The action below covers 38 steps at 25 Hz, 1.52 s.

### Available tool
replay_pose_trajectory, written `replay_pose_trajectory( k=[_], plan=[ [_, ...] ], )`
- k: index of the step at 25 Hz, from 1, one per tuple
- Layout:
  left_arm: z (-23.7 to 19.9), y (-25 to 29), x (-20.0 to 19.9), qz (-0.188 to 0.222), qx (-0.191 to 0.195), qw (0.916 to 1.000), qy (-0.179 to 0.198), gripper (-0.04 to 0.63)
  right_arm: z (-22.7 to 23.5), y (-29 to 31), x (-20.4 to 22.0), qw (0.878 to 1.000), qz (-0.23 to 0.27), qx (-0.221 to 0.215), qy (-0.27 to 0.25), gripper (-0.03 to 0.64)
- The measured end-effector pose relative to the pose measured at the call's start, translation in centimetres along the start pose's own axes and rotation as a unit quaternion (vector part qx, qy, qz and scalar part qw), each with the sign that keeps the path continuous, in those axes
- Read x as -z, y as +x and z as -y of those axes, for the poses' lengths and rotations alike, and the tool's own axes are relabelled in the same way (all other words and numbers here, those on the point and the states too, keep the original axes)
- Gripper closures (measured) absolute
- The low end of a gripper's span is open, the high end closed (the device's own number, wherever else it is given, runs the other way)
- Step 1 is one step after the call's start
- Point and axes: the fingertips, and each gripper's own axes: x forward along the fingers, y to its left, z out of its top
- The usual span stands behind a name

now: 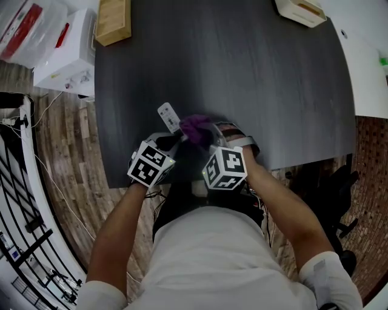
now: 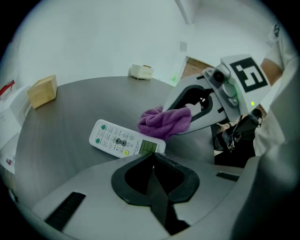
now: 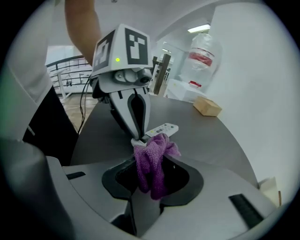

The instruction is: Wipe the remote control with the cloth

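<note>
The white remote control (image 1: 169,117) (image 2: 123,139) (image 3: 162,130) lies flat on the dark table (image 1: 254,85), near its front edge. My left gripper (image 1: 176,138) (image 2: 152,157) (image 3: 137,138) is shut. Its tips rest against the remote's near end by the small display, and nothing shows between them. My right gripper (image 1: 203,134) (image 2: 186,115) (image 3: 150,161) is shut on a bunched purple cloth (image 1: 195,127) (image 2: 164,122) (image 3: 152,168). The cloth's free end lies against the remote's near end, right beside the left gripper's tips.
A wooden block (image 1: 113,21) (image 2: 42,91) (image 3: 207,106) stands at the table's far left corner. A white box (image 1: 301,11) (image 2: 140,71) sits at the far right. White cartons (image 1: 66,54) stand on the floor to the left. The table's front edge runs just under both grippers.
</note>
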Motion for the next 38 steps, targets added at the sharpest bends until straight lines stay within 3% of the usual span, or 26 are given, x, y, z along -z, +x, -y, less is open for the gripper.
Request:
replay_pose_trajectory(
  k=[3, 6, 10, 12, 16, 19, 21, 22, 24, 25, 27, 29, 31, 33, 35, 37, 38],
  plan=[
    [0.1, 0.1, -0.3, 0.006, 0.002, 1.0, -0.006, 0.578, -0.8, -0.8, 0.8, 1.0, -0.012, -0.006, -0.022, 0.5],
    [0.2, 0.0, -0.6, 0.01, 0.007, 0.9998, -0.014, 0.578, -1.8, -1.7, 1.6, 1.0, -0.016, -0.02, -0.011, 0.499],
    [0.4, 0.0, -0.6, 0.008, 0.012, 0.9999, -0.008, 0.578, -4.2, -3.2, 2.0, 0.998, -0.002, -0.068, 0.005, 0.499],
    [0.3, 0.0, -0.8, 0.009, 0.015, 0.9998, 0.004, 0.578, -4.8, -3.8, 2.2, 0.997, 0.005, -0.078, 0.024, 0.499],
    [0.2, -1.1, -2.3, 0.026, 0.021, 0.9991, 0.025, 0.578, -3.8, -4.6, 3.1, 0.995, 0.01, -0.057, 0.083, 0.499],
    [-0.4, -2.6, -3.8, 0.04, 0.028, 0.9958, 0.077, 0.577, -2.8, -5.2, 3.7, 0.992, 0.015, -0.039, 0.119, 0.499],
    [-0.9, -3.4, -4.3, 0.026, 0.027, 0.985, 0.169, 0.553, -2.4, -5.6, 4.1, 0.991, 0.015, -0.031, 0.13, 0.499],
    [-1.1, -3.6, -4.3, 0.009, 0.027, 0.9734, 0.227, 0.485, -2.3, -5.7, 4.3, 0.991, 0.014, -0.028, 0.134, 0.499],
    [-1.2, -3.4, -3.8, -0.037, 0.04, 0.9361, 0.347, 0.38, -2.2, -6.0, 4.7, 0.99, 0.012, -0.023, 0.14, 0.499],
    [-1.1, -3.0, -3.2, -0.064, 0.053, 0.9109, 0.404, 0.35, -2.2, -6.1, 4.8, 0.989, 0.012, -0.02, 0.143, 0.499],
    [-1.0, -2.1, -1.9, -0.118, 0.083, 0.8525, 0.502, 0.322, -2.2, -6.3, 5.1, 0.989, 0.009, -0.017, 0.147, 0.499],
    [-1.0, -1.2, -1.1, -0.158, 0.105, 0.796, 0.575, 0.307, -2.3, -6.5, 5.3, 0.988, 0.007, -0.014, 0.15, 0.499],
    [-1.2, -0.5, -1.1, -0.182, 0.117, 0.7512, 0.623, 0.305, -2.4, -6.8, 5.5, 0.988, 0.004, -0.012, 0.156, 0.499],
    [-1.4, 0.1, -1.3, -0.202, 0.129, 0.7202, 0.651, 0.305, -2.6, -7.0, 5.8, 0.986, 0.002, -0.01, 0.165, 0.499],
    [-1.4, 0.6, -0.9, -0.223, 0.144, 0.6981, 0.665, 0.305, -3.0, -7.2, 6.1, 0.984, 0.001, -0.008, 0.176, 0.499],
    [-1.5, 0.9, -0.3, -0.243, 0.158, 0.6832, 0.67, 0.305, -3.3, -7.4, 6.2, 0.983, 0.001, -0.005, 0.183, 0.499],
    [-1.6, 1.1, -0.1, -0.25, 0.16, 0.68, 0.671, 0.305, -3.4, -7.4, 6.3, 0.983, 0.001, -0.004, 0.186, 0.499]
  ],
)
